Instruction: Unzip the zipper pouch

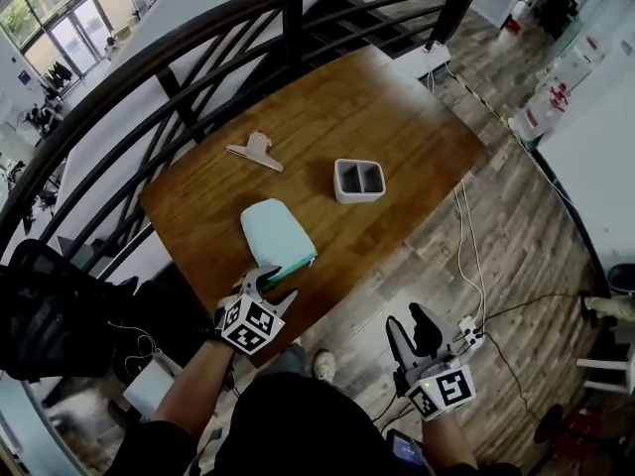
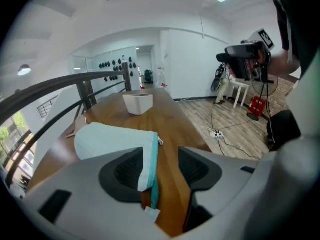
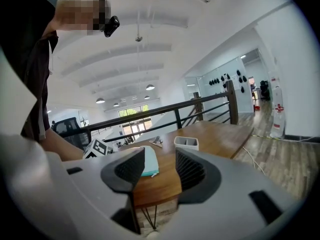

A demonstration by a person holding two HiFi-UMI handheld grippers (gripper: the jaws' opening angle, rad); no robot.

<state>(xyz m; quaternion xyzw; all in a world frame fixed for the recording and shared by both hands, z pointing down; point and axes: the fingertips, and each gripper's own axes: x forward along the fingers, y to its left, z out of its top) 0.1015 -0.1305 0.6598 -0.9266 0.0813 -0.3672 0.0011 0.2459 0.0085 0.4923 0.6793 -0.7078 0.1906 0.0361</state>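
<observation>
Stuff on the table [image 1: 417,137]
From the pouch [image 1: 278,234]: clip [image 1: 255,152] at 11 o'clock, two-slot bin [image 1: 358,179] at 2, left gripper [image 1: 266,282] at its 6 o'clock edge, right gripper [image 1: 412,328] at 4, off the table.

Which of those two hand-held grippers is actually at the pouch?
The left hand-held gripper: its open jaws straddle the mint pouch's corner. The right hand-held gripper hangs off the table.

Bright, even daylight from windows [image 1: 60,28] and ceiling lamps [image 3: 150,87]; strong fisheye curvature, dark vignetted corners, soft edges.
</observation>
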